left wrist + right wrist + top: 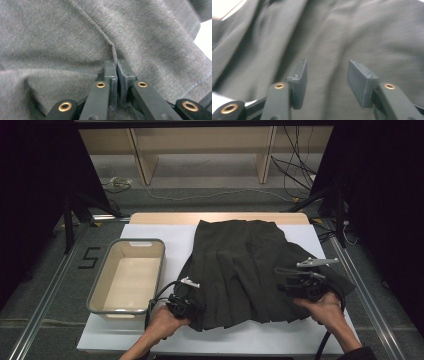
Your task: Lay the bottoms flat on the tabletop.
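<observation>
- On the white table point(125, 340), a dark grey pleated skirt point(245, 265) lies spread flat, hem toward the person; soft, light and limp, it looks best taken by the hem corners.
- Left gripper point(189, 309) is clamped on a fabric fold at the near left corner point(110, 50).
- Right gripper point(327, 75) hovers with fingers apart over the cloth, gripping nothing.
- An empty beige bin point(100, 290) sits just left; nothing blocks the way.

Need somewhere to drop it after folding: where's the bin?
In the high view the bin sits on the table's left side, just left of the skirt.
</observation>
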Tool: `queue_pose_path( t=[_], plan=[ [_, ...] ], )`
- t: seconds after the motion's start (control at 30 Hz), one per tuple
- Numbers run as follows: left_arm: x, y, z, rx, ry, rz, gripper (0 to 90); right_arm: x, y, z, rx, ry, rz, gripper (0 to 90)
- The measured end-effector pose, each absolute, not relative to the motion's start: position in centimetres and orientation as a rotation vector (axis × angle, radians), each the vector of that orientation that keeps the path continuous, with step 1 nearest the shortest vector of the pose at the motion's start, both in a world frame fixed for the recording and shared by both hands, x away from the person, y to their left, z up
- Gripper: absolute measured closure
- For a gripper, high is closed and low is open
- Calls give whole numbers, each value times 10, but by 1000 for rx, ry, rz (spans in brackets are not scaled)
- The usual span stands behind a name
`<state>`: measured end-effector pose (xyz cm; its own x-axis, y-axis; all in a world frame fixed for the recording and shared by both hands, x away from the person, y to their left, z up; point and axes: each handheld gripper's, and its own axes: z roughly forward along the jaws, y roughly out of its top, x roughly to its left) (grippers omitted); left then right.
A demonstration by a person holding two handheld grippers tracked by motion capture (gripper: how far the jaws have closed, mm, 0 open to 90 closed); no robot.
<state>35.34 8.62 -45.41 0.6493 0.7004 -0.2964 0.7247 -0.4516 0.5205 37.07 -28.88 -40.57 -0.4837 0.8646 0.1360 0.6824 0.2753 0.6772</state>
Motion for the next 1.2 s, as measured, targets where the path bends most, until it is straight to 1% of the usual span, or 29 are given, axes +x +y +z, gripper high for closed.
queue_pose_path(
  t=[0.07,0.13,0.2,0.3,0.37,0.47,0.6,0.73,0.77,0.9,0.93,1.07,1.2],
  plan=[
    [351,82,-453,2262,1084,-22,839,379,-303,-406,1470,2231,993,479],
    [351,83,-452,2254,1081,-31,794,387,-315,-410,1512,2194,975,468],
    [352,85,-449,2239,1081,-30,727,392,-324,-414,1534,2169,951,452],
    [354,92,-444,2216,1108,5,640,399,-333,-420,1544,2157,910,437],
    [354,96,-441,2200,1132,35,559,405,-337,-425,1555,2158,879,428],
    [354,102,-436,2179,1163,78,486,414,-343,-431,1581,2157,847,422],
    [354,110,-434,2171,1197,123,425,422,-348,-442,1613,2181,800,439],
    [353,111,-435,2178,1217,141,372,430,-351,-456,1651,2240,727,515],
    [353,111,-435,2180,1218,148,362,431,-351,-458,1659,2256,700,563],
    [353,111,-435,2179,1225,159,338,430,-350,-461,1672,2283,643,828],
    [354,111,-435,2179,1227,161,336,429,-350,-461,1671,2289,637,880],
    [354,113,-435,2183,1237,171,330,426,-347,-457,1675,2332,604,900],
    [354,115,-434,2168,1240,174,330,412,-343,-446,1688,2368,628,900]
  ],
)
